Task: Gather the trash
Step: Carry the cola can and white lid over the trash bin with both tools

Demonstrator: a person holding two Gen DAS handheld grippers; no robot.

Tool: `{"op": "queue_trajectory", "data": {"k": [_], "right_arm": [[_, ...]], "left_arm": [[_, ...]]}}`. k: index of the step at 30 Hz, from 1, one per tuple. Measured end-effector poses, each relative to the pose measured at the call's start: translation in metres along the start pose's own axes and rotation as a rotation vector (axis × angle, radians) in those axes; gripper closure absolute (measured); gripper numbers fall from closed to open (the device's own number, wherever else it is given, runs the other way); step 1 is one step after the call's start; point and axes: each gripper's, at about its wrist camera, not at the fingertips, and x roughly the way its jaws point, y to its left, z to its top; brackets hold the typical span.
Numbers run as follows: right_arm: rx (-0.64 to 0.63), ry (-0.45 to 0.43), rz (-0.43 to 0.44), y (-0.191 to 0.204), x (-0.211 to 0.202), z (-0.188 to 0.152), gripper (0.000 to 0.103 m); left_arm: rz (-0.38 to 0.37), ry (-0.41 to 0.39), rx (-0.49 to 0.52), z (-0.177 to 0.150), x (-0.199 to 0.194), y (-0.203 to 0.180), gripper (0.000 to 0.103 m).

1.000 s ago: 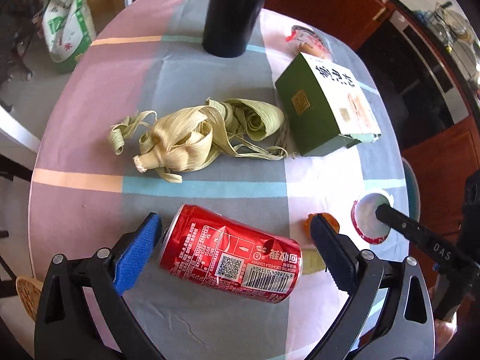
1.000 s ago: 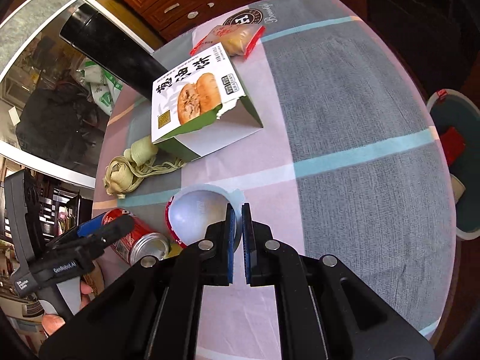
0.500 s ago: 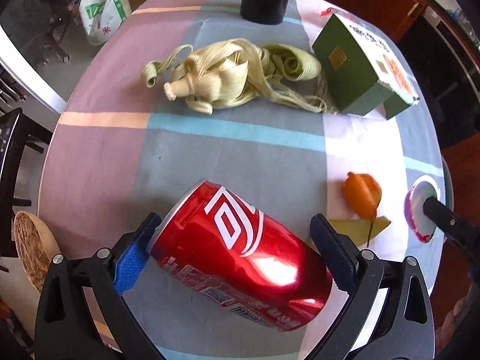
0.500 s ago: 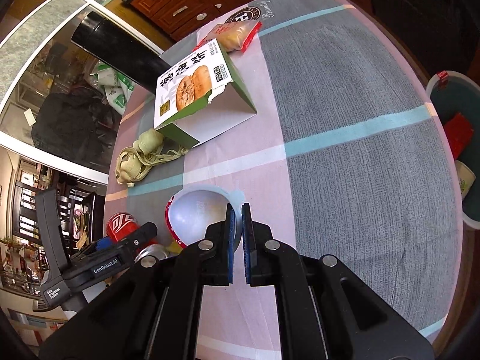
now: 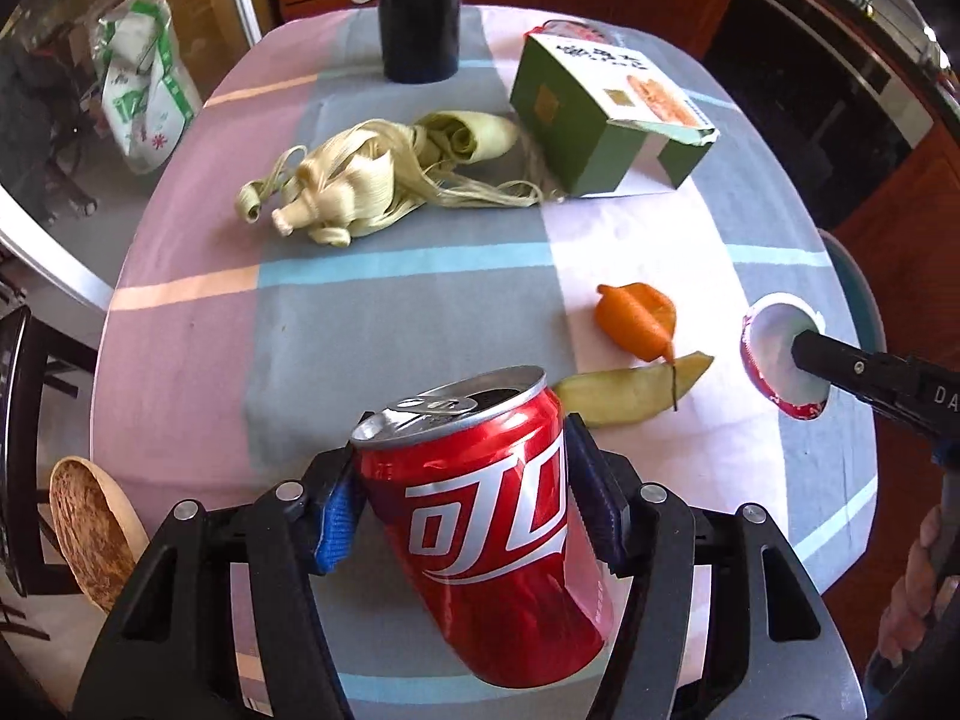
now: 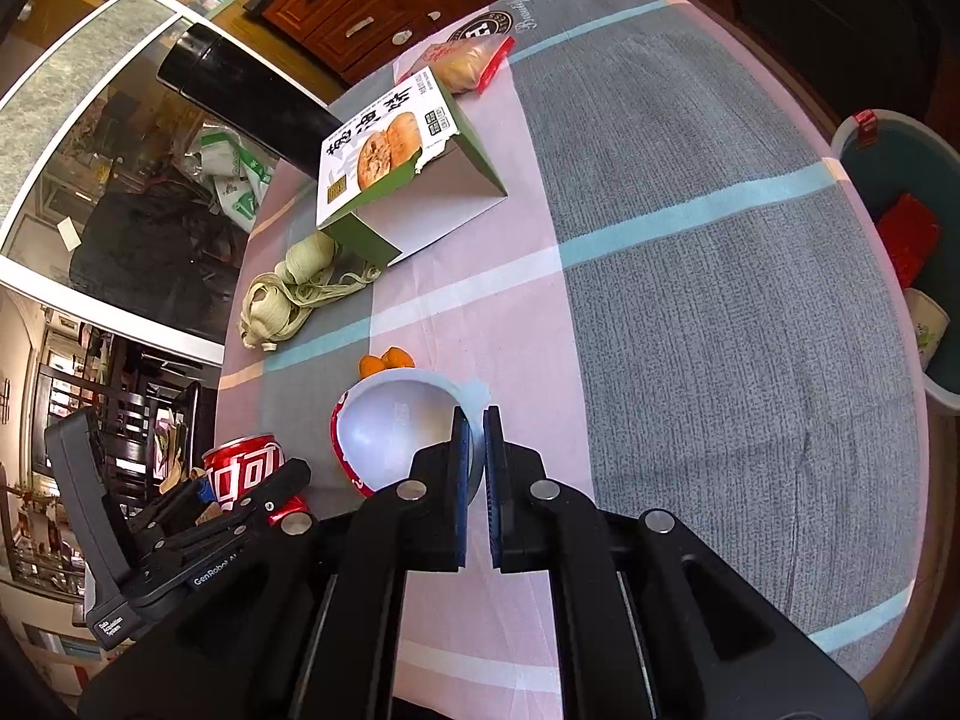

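checked table (image 6: 720,300) | bin (image 6: 852,138): red wrapper, paper cup | left gripper (image 5: 462,510) closing on can (image 5: 492,540) | right gripper (image 6: 476,468) clamps cup (image 6: 390,432)

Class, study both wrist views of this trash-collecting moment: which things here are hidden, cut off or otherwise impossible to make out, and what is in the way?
- Red can, left view: its base is hidden by its own body.
- White cup, right view: the near rim sits behind the right gripper.
- Black cylinder, left view: top cut off by the frame edge.
- Bin, right view: cut off at the right edge; contents unclear.
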Motion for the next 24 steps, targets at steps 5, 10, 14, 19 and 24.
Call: {"op": "queue_trajectory", "data": {"k": [5,10,14,19,24], "right_arm": [[0.026,-0.027,0.006,-0.014,-0.011,0.003,0.098],[0.082,-0.074,0.028,-0.038,-0.027,0.011,0.098],[0.122,-0.112,0.040,-0.058,-0.042,0.016,0.098],[0.184,-0.160,0.047,-0.092,-0.060,0.018,0.098],[0.250,-0.205,0.028,-0.129,-0.080,0.020,0.098]], "left_arm": [[-0.053,-0.010,0.030,0.013,-0.012,-0.021,0.041],[-0.091,-0.046,0.089,0.035,-0.024,-0.046,0.041],[-0.115,-0.067,0.154,0.048,-0.031,-0.078,0.041],[-0.122,-0.071,0.243,0.060,-0.029,-0.127,0.041],[-0.132,-0.058,0.327,0.068,-0.019,-0.176,0.041]]}}
